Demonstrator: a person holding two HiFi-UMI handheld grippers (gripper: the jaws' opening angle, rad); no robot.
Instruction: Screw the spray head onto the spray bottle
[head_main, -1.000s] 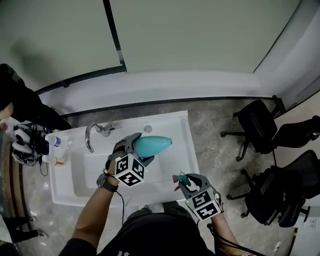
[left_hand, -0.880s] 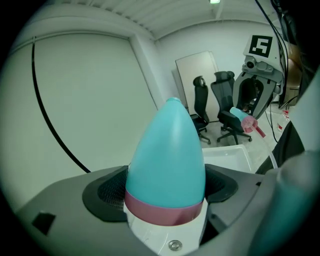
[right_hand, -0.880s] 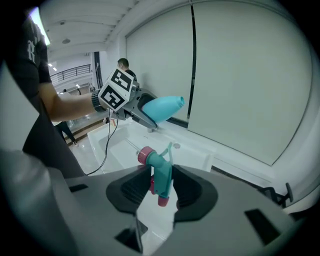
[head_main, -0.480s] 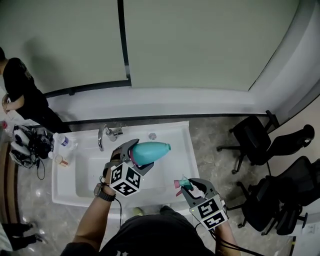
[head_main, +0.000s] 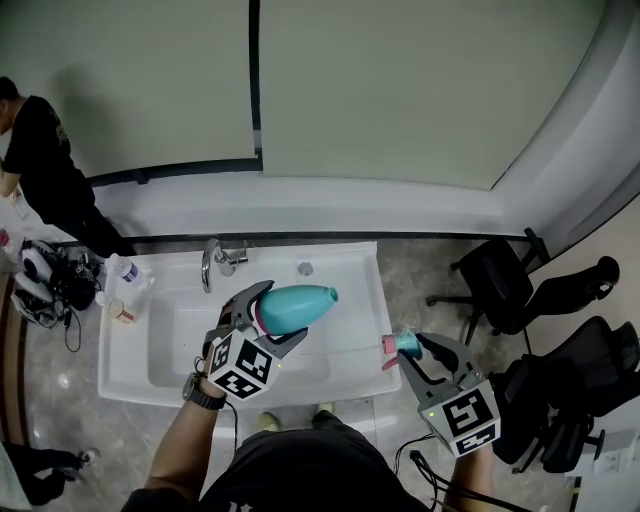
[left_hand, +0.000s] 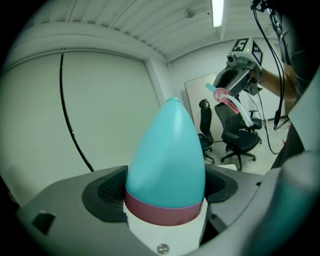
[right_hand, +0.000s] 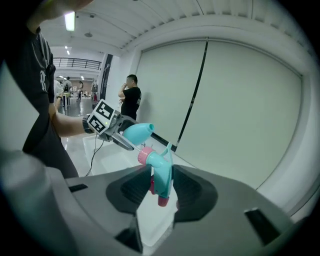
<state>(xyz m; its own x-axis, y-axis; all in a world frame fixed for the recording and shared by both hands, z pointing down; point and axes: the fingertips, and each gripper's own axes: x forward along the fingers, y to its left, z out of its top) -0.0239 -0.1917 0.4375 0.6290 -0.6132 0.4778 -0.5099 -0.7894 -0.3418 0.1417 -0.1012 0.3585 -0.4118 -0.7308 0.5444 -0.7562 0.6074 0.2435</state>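
Two parts are being held ready for mating: the left gripper is clamping the bottle by its base, neck aiming right over the sink, while the right gripper is pinching the spray head, well apart. Nothing is blocking the gap; tap and chairs are sitting clear.

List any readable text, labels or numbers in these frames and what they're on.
No text is readable.
Only square marker patterns, no letters, on left cube and right cube.
Label too small to read on small bottle by tap.
Blurred: shirt print.
No print shows on the bottle or spray head.
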